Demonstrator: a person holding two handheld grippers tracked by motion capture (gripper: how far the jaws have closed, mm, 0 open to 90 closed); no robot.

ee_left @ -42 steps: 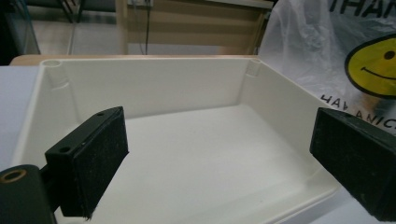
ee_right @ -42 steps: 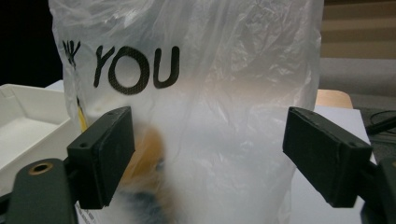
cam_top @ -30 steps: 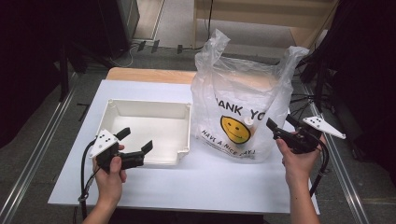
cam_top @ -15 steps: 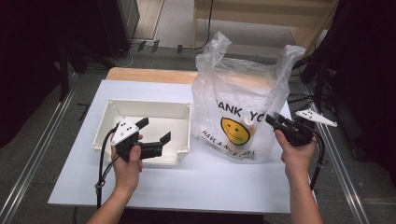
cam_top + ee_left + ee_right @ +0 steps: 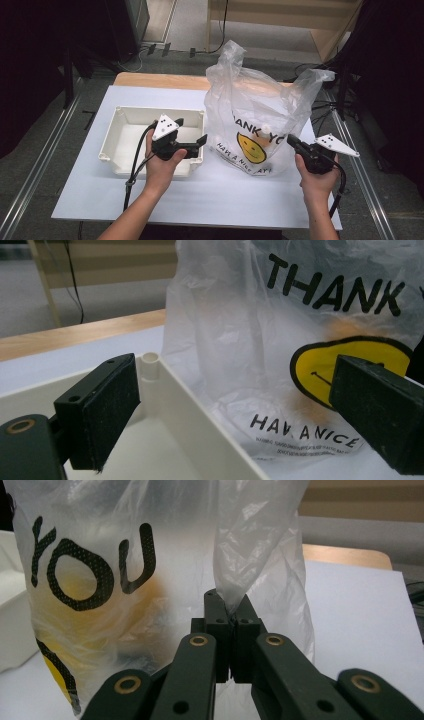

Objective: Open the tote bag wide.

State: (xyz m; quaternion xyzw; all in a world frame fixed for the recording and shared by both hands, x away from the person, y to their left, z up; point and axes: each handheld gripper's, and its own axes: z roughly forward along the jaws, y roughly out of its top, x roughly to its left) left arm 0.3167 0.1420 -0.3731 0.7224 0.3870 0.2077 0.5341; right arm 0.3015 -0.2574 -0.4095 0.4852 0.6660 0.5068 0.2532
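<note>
Taking the plastic bag point(image 5: 262, 127) as the landmark and reading from its left: the white tray point(image 5: 122, 145) sits on the table point(image 5: 240, 200) just left of the bag, its near right corner almost against the bag's side, and the parts of its inside that show are bare. The left gripper point(image 5: 192, 142) hovers over that corner, jaws spread wide and gripping nothing. In the left gripper view the tray's wall point(image 5: 200, 427) and corner post run up between the two pads toward the bag's printed face, so it looks aimed at the bag's left side, probably to catch the plastic there. The bag stands upright in the middle of the table, handles up and mouth partly gathered. Orange-yellow shapes show dimly through the plastic, along with one pale rounded thing near the lettering; what they are cannot be told. At the bag's right edge the right gripper point(image 5: 292, 141) is clamped tight on a twisted fold of the bag's plastic point(image 5: 245, 565), jaws together, seemingly to steady that side so the bag can be opened or emptied toward the tray.
</note>
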